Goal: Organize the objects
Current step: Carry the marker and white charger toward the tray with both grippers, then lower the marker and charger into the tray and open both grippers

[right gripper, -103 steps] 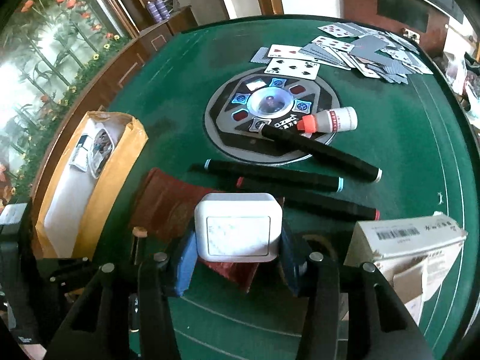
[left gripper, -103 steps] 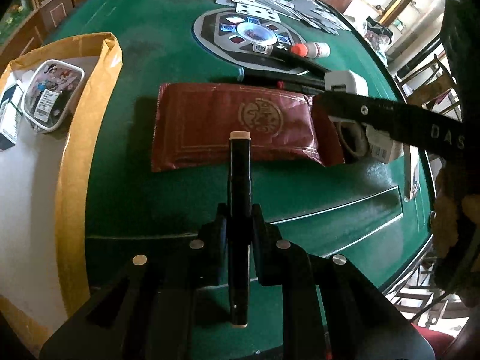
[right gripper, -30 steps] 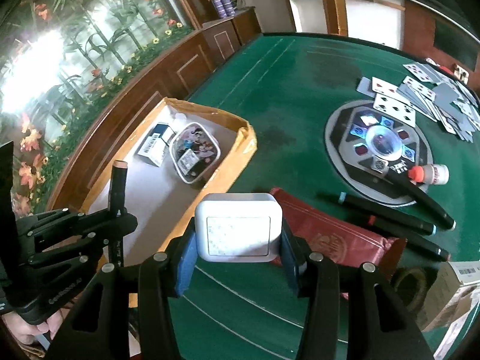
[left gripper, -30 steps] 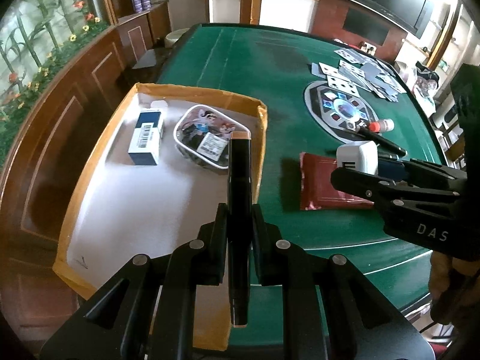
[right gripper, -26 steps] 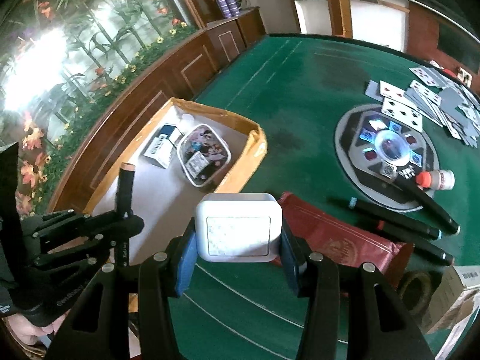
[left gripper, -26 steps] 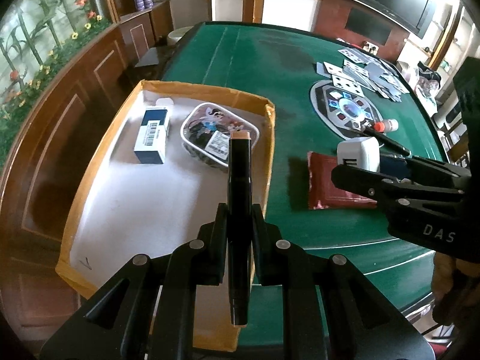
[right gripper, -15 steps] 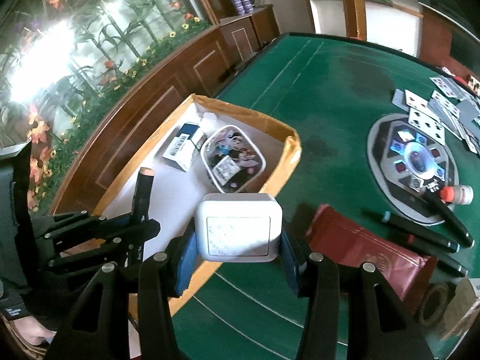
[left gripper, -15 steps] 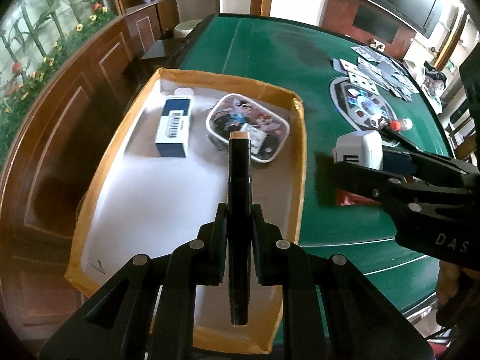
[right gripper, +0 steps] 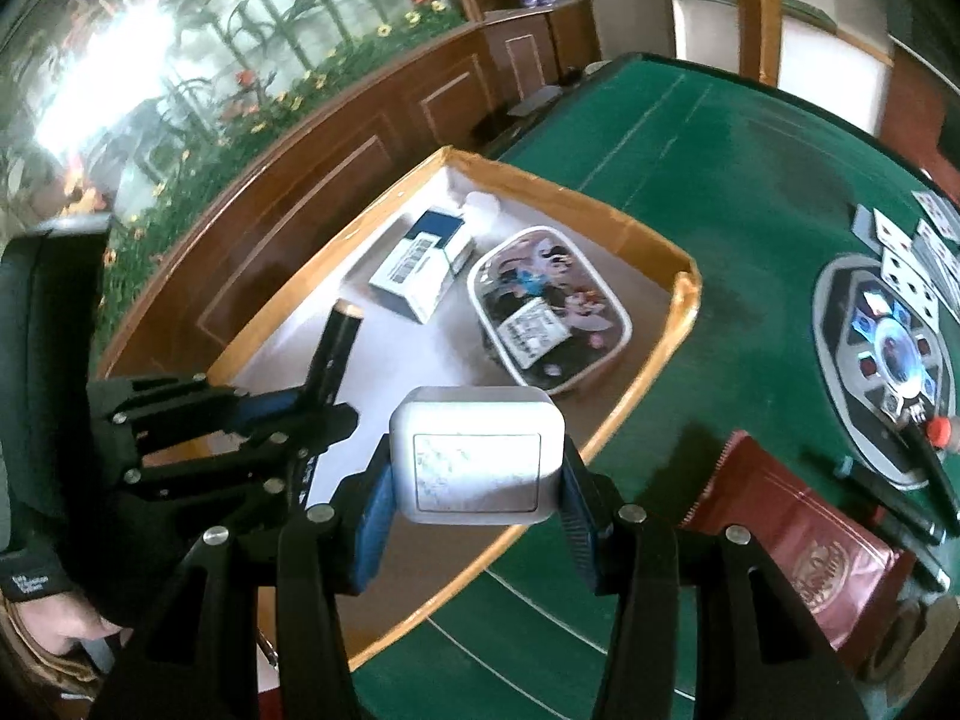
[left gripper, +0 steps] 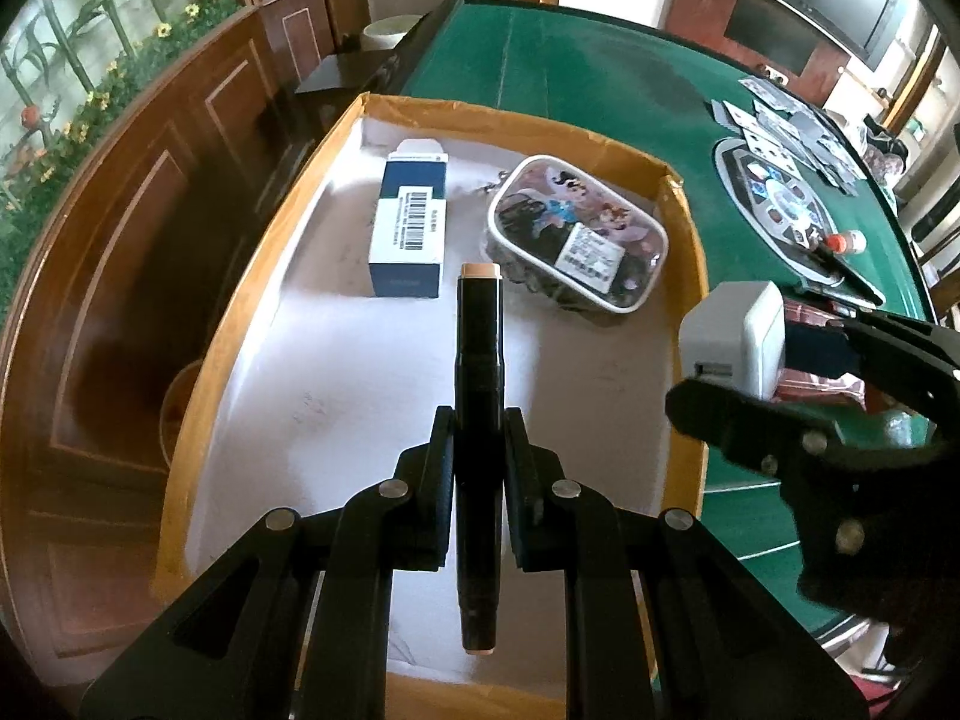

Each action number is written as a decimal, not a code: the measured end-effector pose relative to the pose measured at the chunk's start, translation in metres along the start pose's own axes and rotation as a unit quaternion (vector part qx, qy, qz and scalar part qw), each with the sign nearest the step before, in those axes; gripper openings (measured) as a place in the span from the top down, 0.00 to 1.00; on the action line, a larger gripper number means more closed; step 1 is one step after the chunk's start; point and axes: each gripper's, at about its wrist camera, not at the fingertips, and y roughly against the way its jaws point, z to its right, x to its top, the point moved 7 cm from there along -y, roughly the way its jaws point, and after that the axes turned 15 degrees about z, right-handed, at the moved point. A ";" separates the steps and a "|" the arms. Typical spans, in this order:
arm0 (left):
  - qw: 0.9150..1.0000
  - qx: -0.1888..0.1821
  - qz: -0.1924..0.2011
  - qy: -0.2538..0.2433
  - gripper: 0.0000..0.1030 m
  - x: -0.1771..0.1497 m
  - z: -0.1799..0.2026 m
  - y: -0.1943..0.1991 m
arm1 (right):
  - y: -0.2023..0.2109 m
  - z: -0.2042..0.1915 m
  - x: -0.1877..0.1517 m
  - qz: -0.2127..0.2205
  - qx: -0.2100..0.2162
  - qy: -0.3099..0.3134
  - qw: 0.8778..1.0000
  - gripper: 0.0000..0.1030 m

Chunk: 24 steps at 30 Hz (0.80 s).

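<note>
My left gripper (left gripper: 477, 450) is shut on a black marker (left gripper: 477, 396) with a beige cap and holds it above the white floor of an orange-rimmed box (left gripper: 684, 252). My right gripper (right gripper: 477, 480) is shut on a white charger block (right gripper: 477, 456) and holds it over the box's (right gripper: 654, 360) near right rim. The charger (left gripper: 735, 339) shows at the right of the left wrist view, and the marker (right gripper: 336, 348) at the left of the right wrist view.
The box holds a blue-and-white carton (left gripper: 411, 228) and a cartoon-printed clear case (left gripper: 576, 234). On the green table (right gripper: 720, 192) lie a red pouch (right gripper: 798, 546), black markers (right gripper: 882, 498), a round game board (right gripper: 888, 354), a small bottle (left gripper: 843, 243) and playing cards (left gripper: 786, 120).
Both grippers have moved left from over the red pouch and green table to over the box, still carrying the marker and the charger.
</note>
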 end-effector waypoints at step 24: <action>0.998 -0.017 -0.047 0.026 0.86 0.015 -0.025 -0.061 | -0.052 -0.002 -0.016 -0.048 -0.044 0.101 0.993 0.52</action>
